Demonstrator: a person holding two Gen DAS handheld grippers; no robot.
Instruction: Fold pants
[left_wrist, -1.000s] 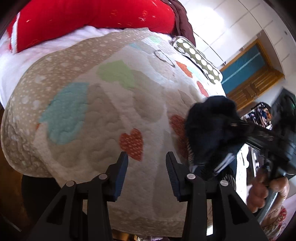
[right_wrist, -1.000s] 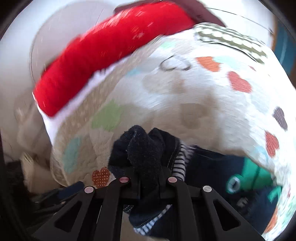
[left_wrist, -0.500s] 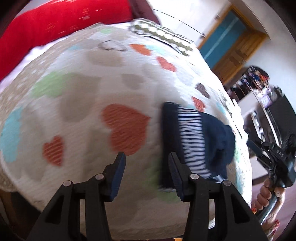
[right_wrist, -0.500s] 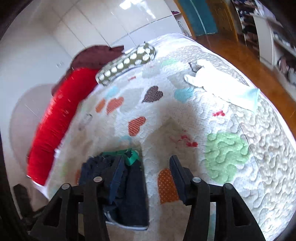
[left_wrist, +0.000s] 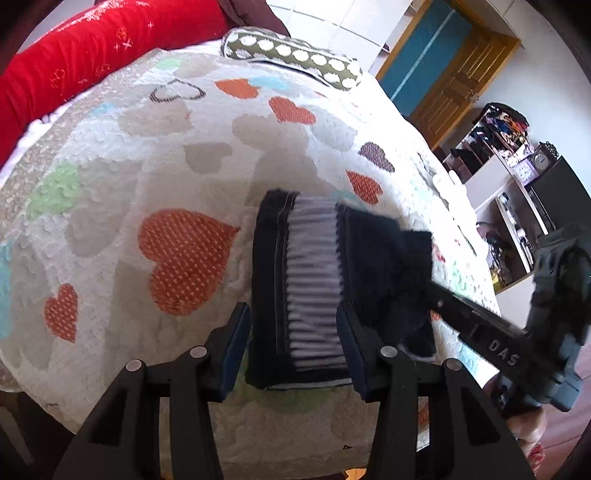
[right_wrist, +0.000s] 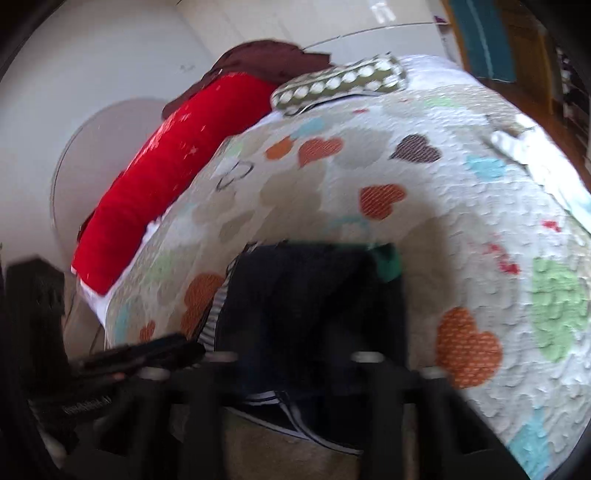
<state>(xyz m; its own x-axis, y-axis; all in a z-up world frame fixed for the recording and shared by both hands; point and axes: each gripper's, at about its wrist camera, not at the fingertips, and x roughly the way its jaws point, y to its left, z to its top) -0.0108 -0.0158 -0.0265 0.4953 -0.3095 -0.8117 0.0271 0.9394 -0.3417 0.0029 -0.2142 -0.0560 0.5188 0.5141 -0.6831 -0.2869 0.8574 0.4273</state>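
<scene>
The dark navy pants (left_wrist: 314, 277) lie folded on the heart-patterned quilt (left_wrist: 184, 147), their white striped lining showing on top. My left gripper (left_wrist: 295, 347) hovers open at their near edge, and the striped band shows between its fingers with no pad pressing on it. My right gripper (left_wrist: 424, 280) reaches in from the right, its tips buried in the pants' right side. In the blurred right wrist view the pants (right_wrist: 306, 288), with a green patch (right_wrist: 386, 262), fill the space ahead of the right gripper (right_wrist: 291, 343). Its jaws are closing onto the dark fabric.
A red bolster (left_wrist: 92, 55) and a dotted green cushion (left_wrist: 295, 55) lie at the head of the bed. A white cloth (right_wrist: 528, 155) rests near the quilt's far right edge. Cluttered shelves (left_wrist: 498, 147) and a wooden door (left_wrist: 454, 85) stand beyond. A hand (left_wrist: 532, 424) holds the right gripper.
The right gripper carried the bunched pants, opened and left them on the quilt, then came back in and closed on them. The left gripper slid right across the quilt to the pants.
</scene>
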